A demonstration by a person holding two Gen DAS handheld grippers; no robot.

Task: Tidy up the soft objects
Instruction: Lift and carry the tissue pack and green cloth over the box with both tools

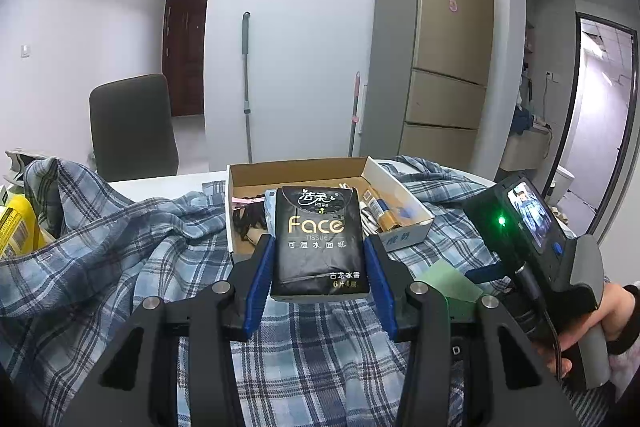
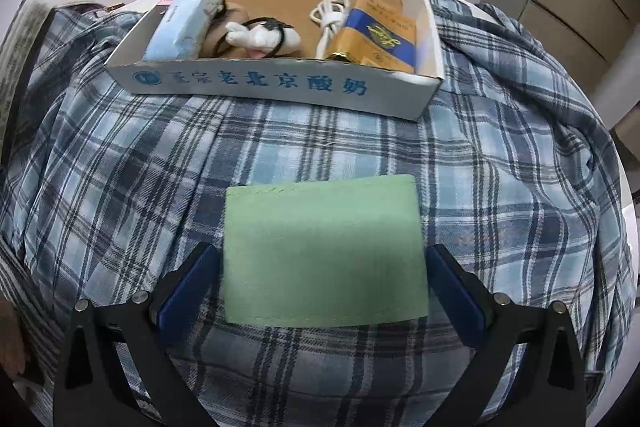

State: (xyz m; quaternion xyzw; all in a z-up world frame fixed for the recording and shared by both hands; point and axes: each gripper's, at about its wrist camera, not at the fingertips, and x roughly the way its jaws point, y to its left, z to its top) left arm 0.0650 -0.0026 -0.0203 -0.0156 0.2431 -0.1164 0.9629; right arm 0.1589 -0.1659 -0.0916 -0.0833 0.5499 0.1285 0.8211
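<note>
My left gripper [image 1: 319, 247] is shut on a black "Face" tissue pack [image 1: 318, 241] and holds it above the plaid cloth [image 1: 120, 247], just in front of the cardboard box [image 1: 298, 171]. My right gripper [image 2: 323, 263] is open, its blue pads [image 2: 188, 283] on either side of a folded green cloth [image 2: 324, 251] that lies flat on the plaid cloth [image 2: 500, 167]. The box [image 2: 280, 87] in the right wrist view holds a light blue tissue pack [image 2: 184, 21], a small plush toy [image 2: 260, 37], a white cable [image 2: 330, 13] and a gold and blue package [image 2: 376, 35].
A yellow item [image 1: 18, 227] sits at the left edge of the table. A grey chair [image 1: 132, 125] stands behind the table. A fridge [image 1: 440, 39] and mop handles [image 1: 246, 83] stand by the far wall. The right gripper's body [image 1: 536, 243] is at the right.
</note>
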